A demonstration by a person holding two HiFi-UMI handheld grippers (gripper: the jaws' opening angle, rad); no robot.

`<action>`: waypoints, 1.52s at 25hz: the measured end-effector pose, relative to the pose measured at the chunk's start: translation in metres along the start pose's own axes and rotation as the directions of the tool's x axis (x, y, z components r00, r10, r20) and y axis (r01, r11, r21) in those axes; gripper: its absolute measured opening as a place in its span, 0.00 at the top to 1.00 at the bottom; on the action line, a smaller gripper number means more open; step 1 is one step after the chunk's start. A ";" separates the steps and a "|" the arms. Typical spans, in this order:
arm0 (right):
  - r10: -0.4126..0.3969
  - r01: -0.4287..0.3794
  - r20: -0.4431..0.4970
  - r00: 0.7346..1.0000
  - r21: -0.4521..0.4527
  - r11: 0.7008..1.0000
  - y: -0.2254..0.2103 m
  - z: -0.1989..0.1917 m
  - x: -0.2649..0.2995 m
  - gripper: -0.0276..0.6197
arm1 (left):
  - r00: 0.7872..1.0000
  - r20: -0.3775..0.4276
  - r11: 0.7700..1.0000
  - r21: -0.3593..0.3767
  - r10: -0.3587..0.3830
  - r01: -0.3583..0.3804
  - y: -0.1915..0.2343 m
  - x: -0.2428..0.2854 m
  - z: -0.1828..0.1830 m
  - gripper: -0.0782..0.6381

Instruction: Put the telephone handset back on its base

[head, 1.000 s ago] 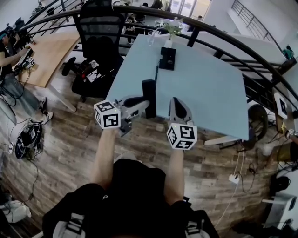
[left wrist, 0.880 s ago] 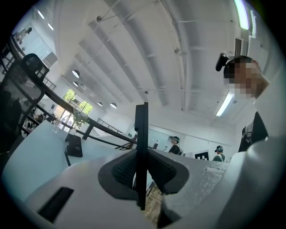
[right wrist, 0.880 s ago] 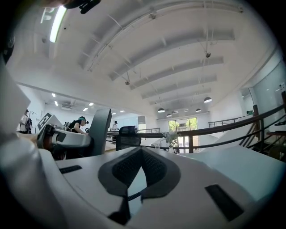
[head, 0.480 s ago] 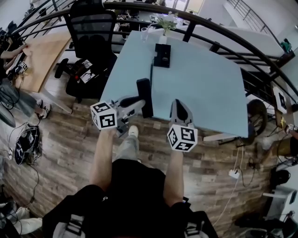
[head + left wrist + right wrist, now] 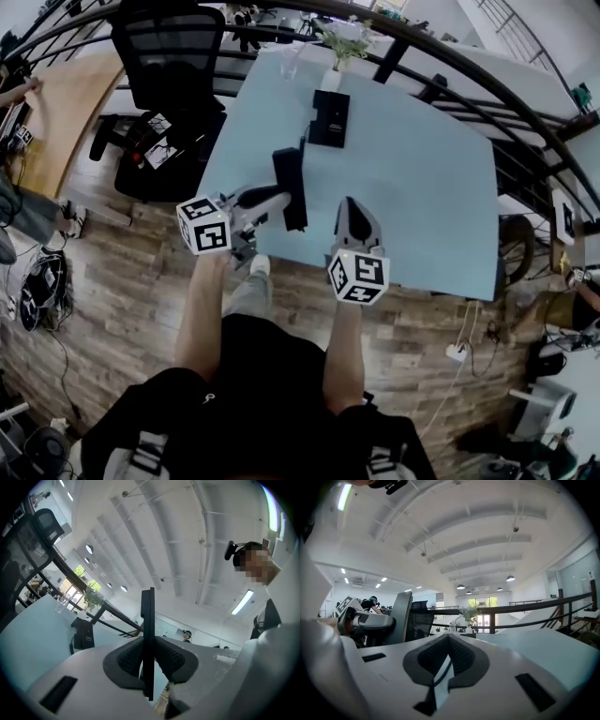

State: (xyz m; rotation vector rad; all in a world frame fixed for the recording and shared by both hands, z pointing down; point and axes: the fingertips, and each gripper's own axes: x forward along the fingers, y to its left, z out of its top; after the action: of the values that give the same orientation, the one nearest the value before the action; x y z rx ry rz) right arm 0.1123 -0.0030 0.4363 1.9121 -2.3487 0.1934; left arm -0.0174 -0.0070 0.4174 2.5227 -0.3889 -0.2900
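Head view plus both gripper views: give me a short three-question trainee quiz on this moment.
1. Short answer: what does the right gripper hold?
2. Multiple choice: what grips the handset? A. the right gripper; B. the left gripper; C. neither.
3. True or false: the handset already sits on its base on the table.

Key
1. Nothing; it is shut and empty.
2. B.
3. False: it is held upright above the table's near edge, apart from the base.
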 end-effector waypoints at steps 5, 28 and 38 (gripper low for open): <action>-0.030 0.029 -0.021 0.999 -0.031 0.999 -0.016 0.007 0.060 0.98 | 0.998 -0.063 0.999 0.022 0.024 -0.023 0.060 0.016 0.016 0.80; -0.031 0.018 -0.140 0.990 -0.091 0.996 -0.070 -0.022 0.191 0.98 | 0.991 -0.133 0.992 -0.121 0.018 -0.034 0.231 0.101 0.036 0.80; 0.023 -0.033 -0.152 0.988 -0.062 0.998 -0.091 -0.038 0.214 0.98 | 0.985 -0.175 0.985 -0.173 -0.013 -0.018 0.261 0.139 0.014 0.80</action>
State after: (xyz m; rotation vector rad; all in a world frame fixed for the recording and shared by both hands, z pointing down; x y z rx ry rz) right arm 0.1582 -0.2220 0.5116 1.7700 -2.2562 0.2531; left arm 0.0534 -0.2693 0.5364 2.3534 -0.2844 -0.0942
